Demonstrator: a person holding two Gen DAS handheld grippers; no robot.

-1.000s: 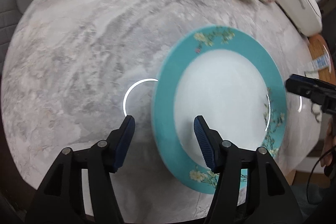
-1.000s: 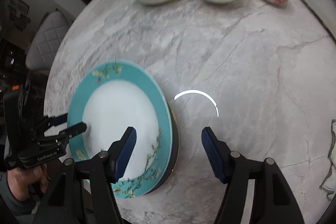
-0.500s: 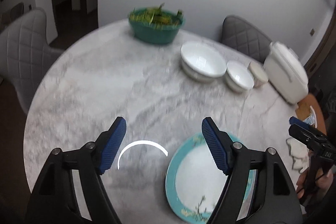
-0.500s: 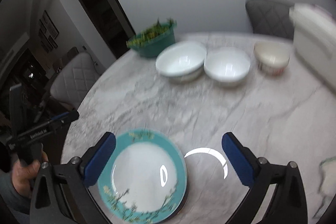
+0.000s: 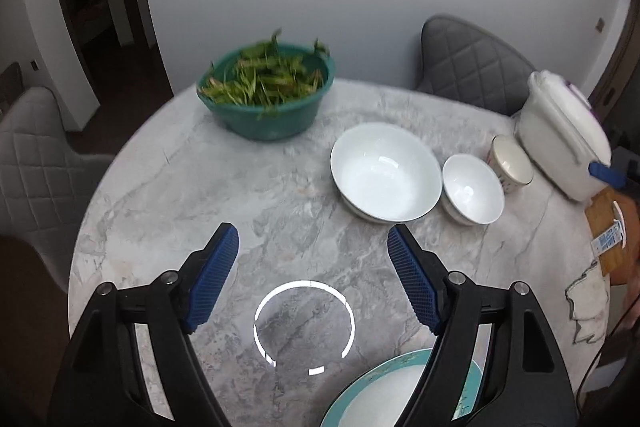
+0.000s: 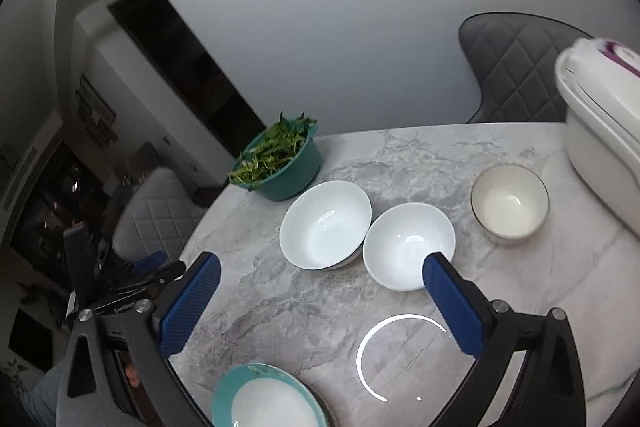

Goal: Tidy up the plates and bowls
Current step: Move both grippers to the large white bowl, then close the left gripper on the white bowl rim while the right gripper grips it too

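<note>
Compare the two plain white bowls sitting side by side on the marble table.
The larger white bowl is wider and sits nearer the teal basin of greens; the smaller white bowl is narrower and sits nearer the cream bowl. In the left wrist view the larger one seems to rest on another dish. Both are upright, empty and glossy white.

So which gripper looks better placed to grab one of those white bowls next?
Probably the right gripper: it is open, with the smaller white bowl just beyond its fingertips. The open left gripper sits farther back from the bowls.
</note>
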